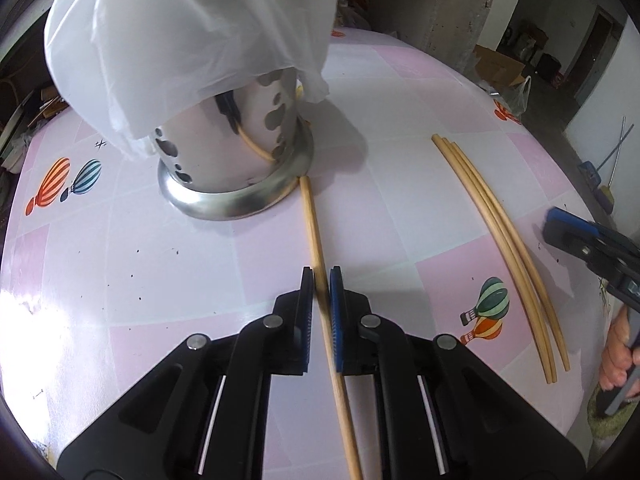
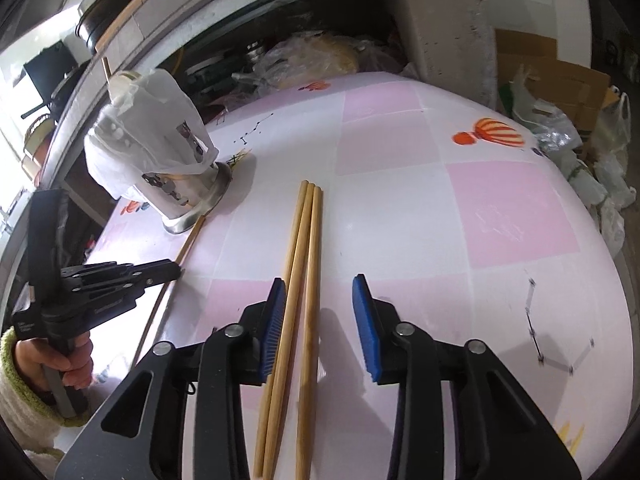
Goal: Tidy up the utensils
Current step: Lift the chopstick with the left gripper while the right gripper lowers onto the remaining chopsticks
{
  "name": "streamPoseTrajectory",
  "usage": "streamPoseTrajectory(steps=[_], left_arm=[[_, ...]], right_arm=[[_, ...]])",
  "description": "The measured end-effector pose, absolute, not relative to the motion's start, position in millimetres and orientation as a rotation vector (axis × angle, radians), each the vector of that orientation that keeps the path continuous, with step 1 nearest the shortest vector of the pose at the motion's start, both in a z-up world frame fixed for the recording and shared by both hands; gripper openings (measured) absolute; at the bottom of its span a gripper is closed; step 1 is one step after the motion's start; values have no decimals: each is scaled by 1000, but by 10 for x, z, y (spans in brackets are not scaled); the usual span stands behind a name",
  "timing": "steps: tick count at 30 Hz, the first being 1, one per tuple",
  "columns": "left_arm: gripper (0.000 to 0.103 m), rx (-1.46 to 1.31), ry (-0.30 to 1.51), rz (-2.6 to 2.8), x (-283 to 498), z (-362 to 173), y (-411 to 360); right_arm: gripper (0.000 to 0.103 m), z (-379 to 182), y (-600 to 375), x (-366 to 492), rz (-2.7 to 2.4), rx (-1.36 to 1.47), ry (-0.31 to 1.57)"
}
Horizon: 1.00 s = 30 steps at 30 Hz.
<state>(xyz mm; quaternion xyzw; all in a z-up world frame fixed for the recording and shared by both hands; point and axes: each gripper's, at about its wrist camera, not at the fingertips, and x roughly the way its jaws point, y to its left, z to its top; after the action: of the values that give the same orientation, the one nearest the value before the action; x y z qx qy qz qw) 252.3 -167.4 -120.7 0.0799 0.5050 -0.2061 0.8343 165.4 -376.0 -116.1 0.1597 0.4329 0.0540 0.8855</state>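
Hiding the holder's (image 1: 240, 136) contents, a bag (image 1: 180, 40); left jaws pinch one chopstick (image 1: 316, 240), right jaws apart.

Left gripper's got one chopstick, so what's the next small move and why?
Probably lift the single chopstick, which the left gripper is shut on while its far end still lies against the metal holder base; raising it clears the table for dropping in.

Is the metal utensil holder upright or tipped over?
Upright: the utensil holder stands on its flared base on the table, plastic bag draped over it.
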Motion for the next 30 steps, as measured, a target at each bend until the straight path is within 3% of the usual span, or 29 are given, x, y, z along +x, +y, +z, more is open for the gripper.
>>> streamPoseTrajectory(steps=[20,30], left_arm=[[8,159,1068,-446,2502,-1196,-1590],[8,156,1068,-446,2495,-1194,-1595]], right_arm=[[6,-1295,-3642,2178,168,276,977],[6,-1320,-3772,1945,149,354,1013]])
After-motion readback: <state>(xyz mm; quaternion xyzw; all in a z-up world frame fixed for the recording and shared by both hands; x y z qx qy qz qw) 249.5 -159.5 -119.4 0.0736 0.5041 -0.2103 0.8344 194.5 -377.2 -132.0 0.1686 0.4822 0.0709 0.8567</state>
